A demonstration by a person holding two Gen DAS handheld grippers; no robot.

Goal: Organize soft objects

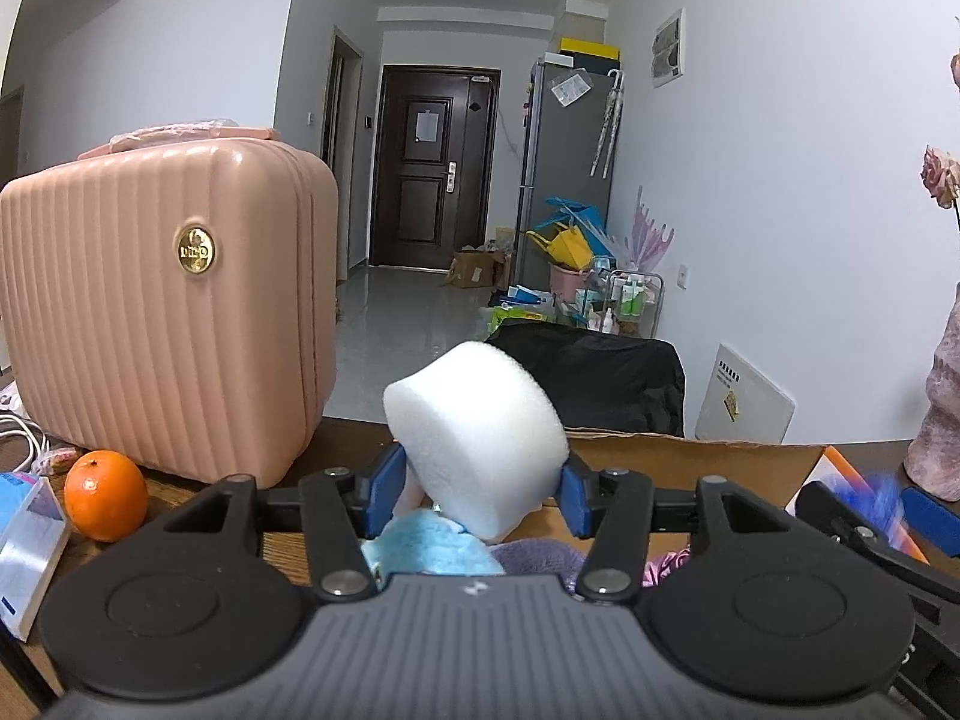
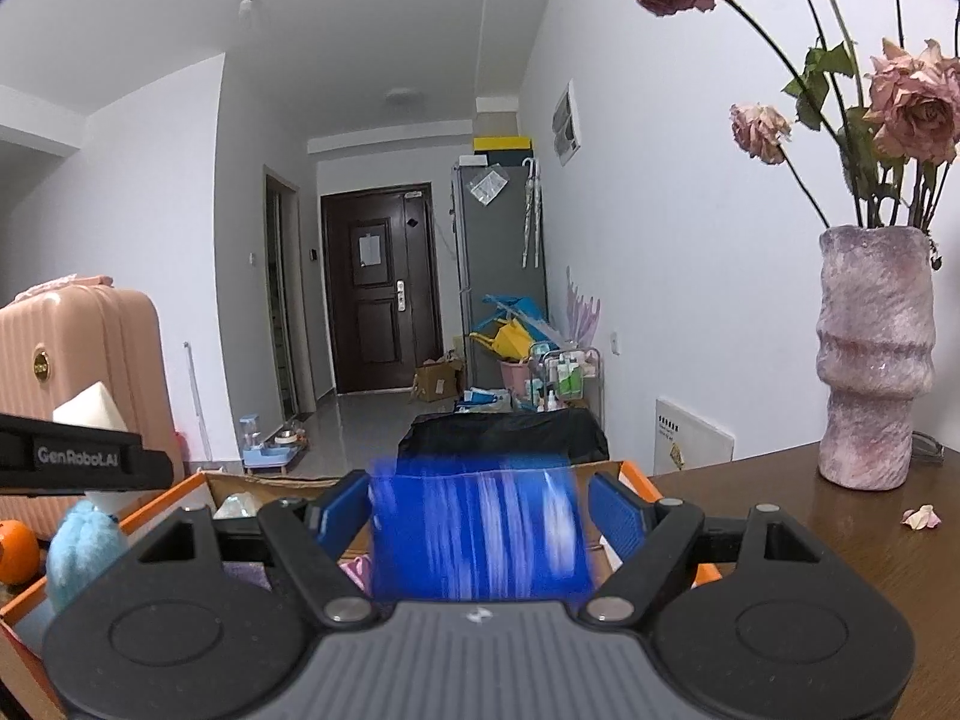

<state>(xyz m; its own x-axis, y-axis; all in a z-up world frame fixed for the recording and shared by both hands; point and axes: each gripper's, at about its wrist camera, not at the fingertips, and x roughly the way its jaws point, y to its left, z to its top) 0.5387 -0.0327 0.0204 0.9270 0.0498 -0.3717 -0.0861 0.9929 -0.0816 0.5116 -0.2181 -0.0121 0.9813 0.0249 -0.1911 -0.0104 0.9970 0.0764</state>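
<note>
My left gripper (image 1: 477, 480) is shut on a white foam block (image 1: 474, 438) and holds it above an open cardboard box (image 1: 690, 462). In the box lie a light blue fluffy toy (image 1: 432, 549), a purple cloth (image 1: 540, 555) and something pink (image 1: 672, 558). In the right wrist view a blurred blue and white soft object (image 2: 480, 531) hangs between the fingers of my right gripper (image 2: 480, 516), whose pads stand slightly apart from its sides. It is over the same box (image 2: 270, 483). The blue toy (image 2: 81, 546) and the foam block (image 2: 90, 408) show at the left.
A pink ribbed case (image 1: 162, 318) stands on the wooden table at the left, with an orange (image 1: 105, 495) and a small carton (image 1: 27, 546) beside it. A pink vase of dried roses (image 2: 873, 354) stands at the right, a fallen petal (image 2: 921, 517) near it.
</note>
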